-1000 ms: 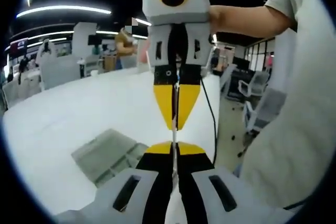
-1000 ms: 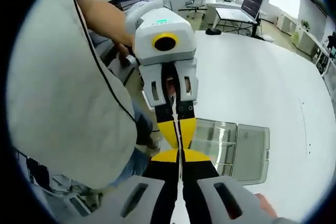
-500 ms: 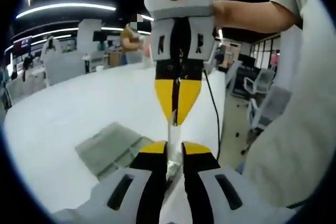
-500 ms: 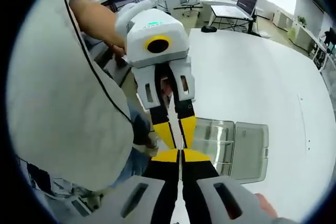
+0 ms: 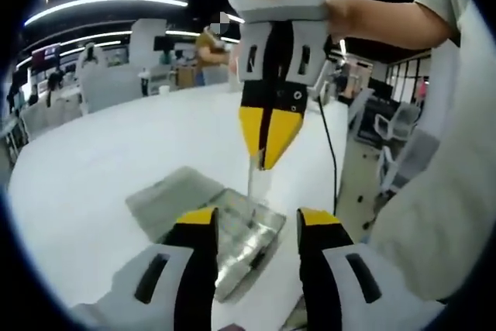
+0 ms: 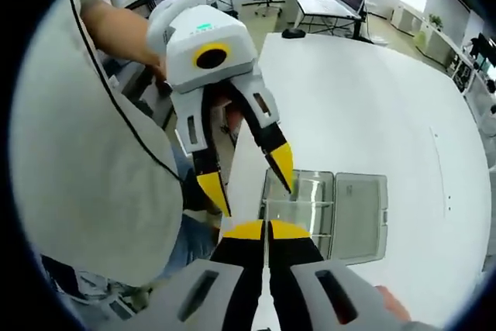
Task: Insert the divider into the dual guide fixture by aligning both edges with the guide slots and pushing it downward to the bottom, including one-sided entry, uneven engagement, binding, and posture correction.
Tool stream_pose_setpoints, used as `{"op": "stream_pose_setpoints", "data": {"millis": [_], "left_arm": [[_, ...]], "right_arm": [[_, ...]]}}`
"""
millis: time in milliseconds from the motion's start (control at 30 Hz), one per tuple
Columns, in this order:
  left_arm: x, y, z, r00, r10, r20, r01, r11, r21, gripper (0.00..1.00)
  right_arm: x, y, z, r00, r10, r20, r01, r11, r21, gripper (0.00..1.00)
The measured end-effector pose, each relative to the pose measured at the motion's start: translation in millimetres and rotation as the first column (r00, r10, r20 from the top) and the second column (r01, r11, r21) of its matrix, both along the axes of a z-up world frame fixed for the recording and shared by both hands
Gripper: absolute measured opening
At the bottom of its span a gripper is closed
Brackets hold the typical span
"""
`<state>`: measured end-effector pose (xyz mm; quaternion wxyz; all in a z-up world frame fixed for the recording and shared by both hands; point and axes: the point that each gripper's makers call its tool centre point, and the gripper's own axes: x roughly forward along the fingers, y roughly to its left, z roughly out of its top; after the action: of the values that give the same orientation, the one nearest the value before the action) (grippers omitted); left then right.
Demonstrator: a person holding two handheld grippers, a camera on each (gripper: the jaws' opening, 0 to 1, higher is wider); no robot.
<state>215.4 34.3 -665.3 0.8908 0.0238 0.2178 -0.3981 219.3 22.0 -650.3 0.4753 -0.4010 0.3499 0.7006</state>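
Right gripper (image 6: pixel 266 226) clamped on the thin clear divider (image 5: pixel 253 180) above the fixture (image 6: pixel 341 211) on the table (image 6: pixel 364 106), left gripper (image 5: pixel 254 218) jaws apart; best to square both edges over the slots and press down evenly to avoid binding.

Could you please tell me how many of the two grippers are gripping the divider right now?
1: the right gripper pinches the thin clear divider above the fixture. The left gripper is open beside it, off the divider.
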Motion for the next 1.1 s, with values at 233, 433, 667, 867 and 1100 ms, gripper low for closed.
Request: {"op": "stream_pose_setpoints", "data": {"millis": [233, 433, 667, 867, 1100], "left_arm": [[-2.2, 9.0, -0.1, 0.998, 0.055, -0.01, -0.055, 0.998, -0.004, 0.48], [-1.3, 11.5, -1.0, 0.996, 0.092, -0.014, -0.092, 0.996, 0.003, 0.64], [-1.2, 13.5, -4.2, 0.992, 0.122, -0.022, -0.122, 0.992, -0.001, 0.69], [-0.8, 16.9, -9.5, 0.989, 0.143, -0.024, -0.143, 0.99, 0.014, 0.73], [0.2, 20.2, -16.3, 0.986, 0.166, -0.033, -0.165, 0.986, 0.027, 0.79]], "right_arm": [[2.3, -0.8, -6.9, 0.999, -0.033, 0.014, 0.033, 0.999, -0.025, 0.0], [4.3, -2.7, -12.0, 0.998, -0.045, 0.031, 0.047, 0.998, -0.042, 0.0], [11.6, -5.6, -17.0, 0.996, -0.063, 0.056, 0.067, 0.995, -0.072, 0.0], [16.3, -4.8, -21.4, 0.996, -0.072, 0.061, 0.077, 0.993, -0.087, 0.0], [21.6, -2.2, -25.5, 0.995, -0.073, 0.061, 0.079, 0.993, -0.091, 0.0]]}}
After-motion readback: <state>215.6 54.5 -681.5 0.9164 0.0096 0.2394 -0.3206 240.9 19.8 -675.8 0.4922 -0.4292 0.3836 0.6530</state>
